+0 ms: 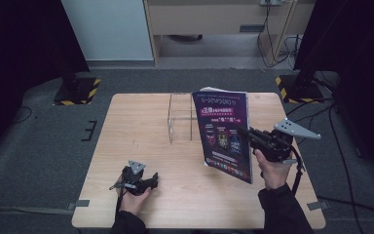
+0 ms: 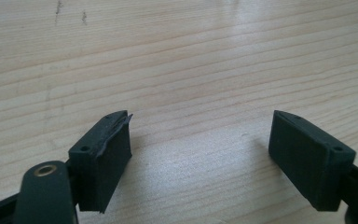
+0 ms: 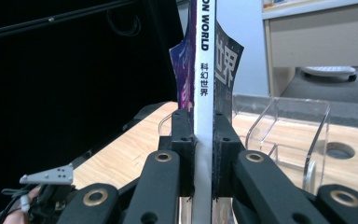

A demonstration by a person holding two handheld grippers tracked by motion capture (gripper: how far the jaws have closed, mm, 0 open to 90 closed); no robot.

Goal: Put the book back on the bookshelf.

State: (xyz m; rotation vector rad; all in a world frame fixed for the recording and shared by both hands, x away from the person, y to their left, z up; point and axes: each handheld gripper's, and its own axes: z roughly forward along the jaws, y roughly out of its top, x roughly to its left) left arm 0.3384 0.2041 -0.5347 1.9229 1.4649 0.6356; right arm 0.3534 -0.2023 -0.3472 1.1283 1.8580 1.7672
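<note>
A purple magazine with a white spine is held upright above the right half of the wooden table. My right gripper is shut on its spine edge, one pad on each cover. A clear acrylic holder stands at the table's far middle, just left of and behind the magazine, and shows to the right of the jaws. Near the front left of the table my left gripper lies low over bare wood. Its jaws stand open with nothing between them. It also appears far off.
Two black stands with yellow-black striped bases flank the table's far corners. Cables trail on the floor at the right. A round hole is cut in the tabletop beyond the holder.
</note>
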